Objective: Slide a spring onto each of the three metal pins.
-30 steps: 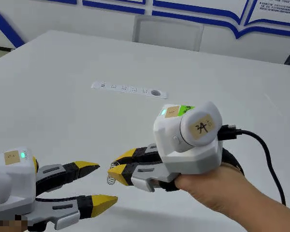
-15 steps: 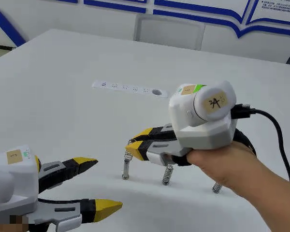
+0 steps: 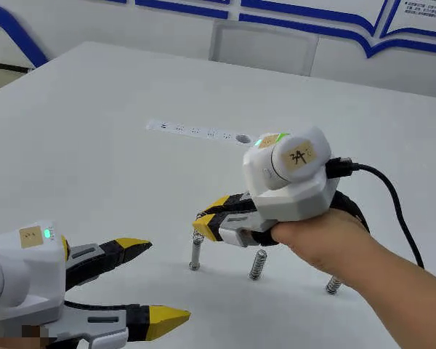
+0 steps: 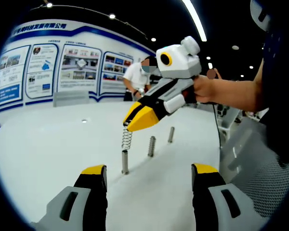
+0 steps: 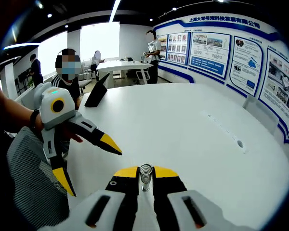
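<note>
Left gripper is nearest. Jaws are spread wide with nothing in them, parked low over the near side of the table, tips aimed toward the pins.

Next out is the right gripper, clenched on the spring by its upper coils. The right gripper view shows the coil pinched between the yellow tips. The spring hangs right above the bare pin, lower end at the pin's top. Can't tell whether the first coil is over the tip yet.

Orientation: the spring's long axis is upright, close to in line with the pin, with the open lower end pointing straight down at it. The pin stands upright on the table.

Step, my read: last of three. The middle pin and end pin, further right, both look coiled along the shaft, so this is the final spring going on.

Next move calls for holding the axis in line with the pin, coming straight down so the coils run over the shaft, then releasing — any tilt and the bottom coil likely catches on the pin's rim. The left gripper looks free to steady the pin if it rocks.

Beyond the pins: a white power strip lying flat, well apart from the work, and a chair at the far edge.
</note>
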